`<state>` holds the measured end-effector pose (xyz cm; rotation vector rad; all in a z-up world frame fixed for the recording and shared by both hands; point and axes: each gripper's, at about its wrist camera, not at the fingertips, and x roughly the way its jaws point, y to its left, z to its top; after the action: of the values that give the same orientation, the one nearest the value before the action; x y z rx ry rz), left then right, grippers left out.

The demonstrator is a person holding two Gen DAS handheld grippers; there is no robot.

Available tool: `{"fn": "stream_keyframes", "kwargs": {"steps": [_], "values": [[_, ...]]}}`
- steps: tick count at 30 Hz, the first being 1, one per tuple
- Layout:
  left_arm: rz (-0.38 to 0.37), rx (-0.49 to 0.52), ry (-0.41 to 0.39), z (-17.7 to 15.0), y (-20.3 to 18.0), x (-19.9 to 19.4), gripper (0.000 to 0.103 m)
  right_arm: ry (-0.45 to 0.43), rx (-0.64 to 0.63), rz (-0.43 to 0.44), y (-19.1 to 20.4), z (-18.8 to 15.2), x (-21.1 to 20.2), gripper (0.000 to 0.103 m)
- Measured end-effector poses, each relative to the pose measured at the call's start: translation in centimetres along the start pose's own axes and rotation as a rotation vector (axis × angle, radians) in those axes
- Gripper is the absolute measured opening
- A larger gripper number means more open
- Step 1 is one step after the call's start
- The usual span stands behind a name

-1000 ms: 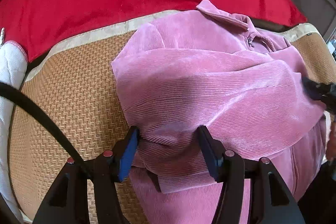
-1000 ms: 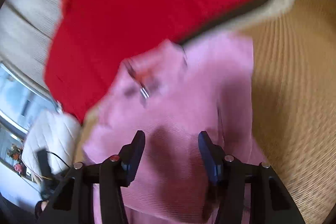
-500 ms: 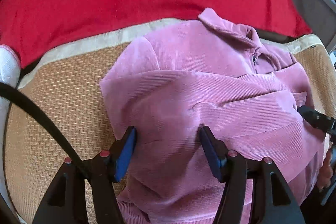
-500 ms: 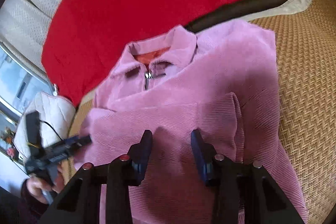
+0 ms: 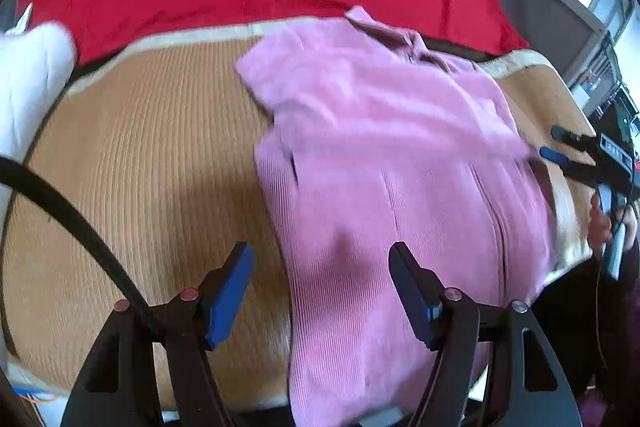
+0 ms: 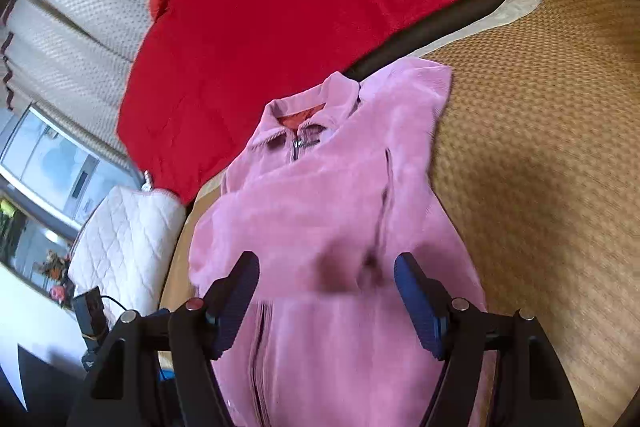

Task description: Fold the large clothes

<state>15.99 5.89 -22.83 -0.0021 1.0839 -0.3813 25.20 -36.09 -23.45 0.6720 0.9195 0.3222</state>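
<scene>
With sleeves laid across, the pink jacket (image 6: 320,211) is released. Left gripper (image 5: 320,291) and right gripper (image 6: 326,299) have just been spread, nothing pinched. Hem grasp needed next.

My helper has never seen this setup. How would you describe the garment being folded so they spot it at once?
Find the tan woven mat with the red blanket behind it. On the mat lies the pink jacket, collar toward the blanket. It is the only ribbed pink piece, with a front zip.
</scene>
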Motion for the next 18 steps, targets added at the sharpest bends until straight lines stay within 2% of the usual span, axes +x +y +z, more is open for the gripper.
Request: {"fn": "stream_keyframes", "kwargs": {"steps": [6,9,11,13,18], "values": [[-0.090,-0.044,0.030,-6.3,-0.2,-0.6,0.071,0.047,0.050,0.041,-2.3,-4.4,-4.4,0.074],[-0.135,-0.088,0.040,-8.8,0.3,-0.2,0.070,0.072,0.073,0.021,-3.3,-7.2,-6.3,0.074],[-0.134,-0.124,0.048,-10.4,0.9,0.0,0.070,0.100,0.078,-0.019,-4.0,-9.4,-7.1,0.074],[-0.142,-0.155,0.064,-11.2,1.3,0.4,0.070,0.137,0.074,-0.068,-4.6,-11.1,-7.6,0.074],[-0.169,-0.222,0.147,-12.3,2.4,2.6,0.070,0.157,0.085,-0.102,-5.2,-12.5,-6.3,0.074]]}}
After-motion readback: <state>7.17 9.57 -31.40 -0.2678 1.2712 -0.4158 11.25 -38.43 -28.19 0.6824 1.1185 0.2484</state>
